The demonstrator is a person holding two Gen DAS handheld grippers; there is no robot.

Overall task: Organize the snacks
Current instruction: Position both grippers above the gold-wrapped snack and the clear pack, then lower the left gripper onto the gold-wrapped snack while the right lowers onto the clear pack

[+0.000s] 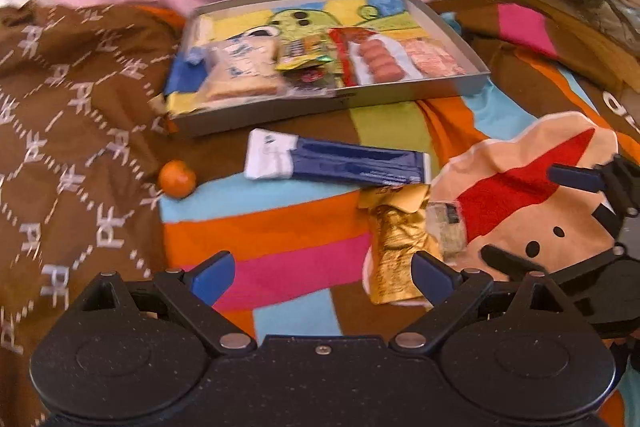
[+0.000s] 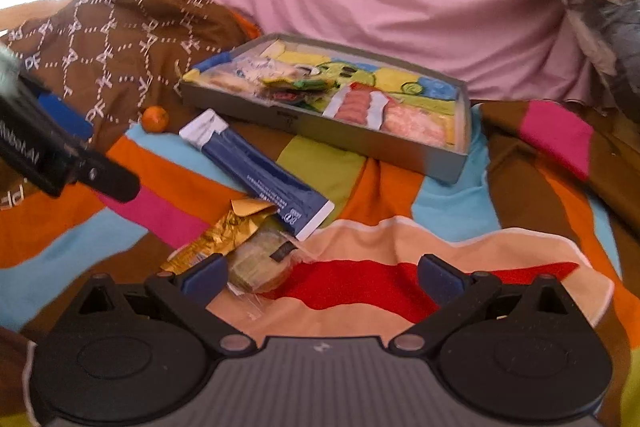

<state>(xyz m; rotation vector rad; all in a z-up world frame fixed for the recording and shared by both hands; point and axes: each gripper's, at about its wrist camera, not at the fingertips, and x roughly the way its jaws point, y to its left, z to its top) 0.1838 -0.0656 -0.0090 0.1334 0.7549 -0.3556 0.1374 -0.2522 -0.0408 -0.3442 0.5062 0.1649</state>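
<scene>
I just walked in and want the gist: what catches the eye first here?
A shallow grey tray of wrapped snacks sits on a bright striped blanket. In front lie a long blue packet, a gold wrapper and a small orange to the left.

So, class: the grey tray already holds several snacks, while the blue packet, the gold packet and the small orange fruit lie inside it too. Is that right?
Not quite. The blue packet, gold packet and orange fruit lie outside the grey tray, on the striped blanket, as the left wrist view shows.
</scene>
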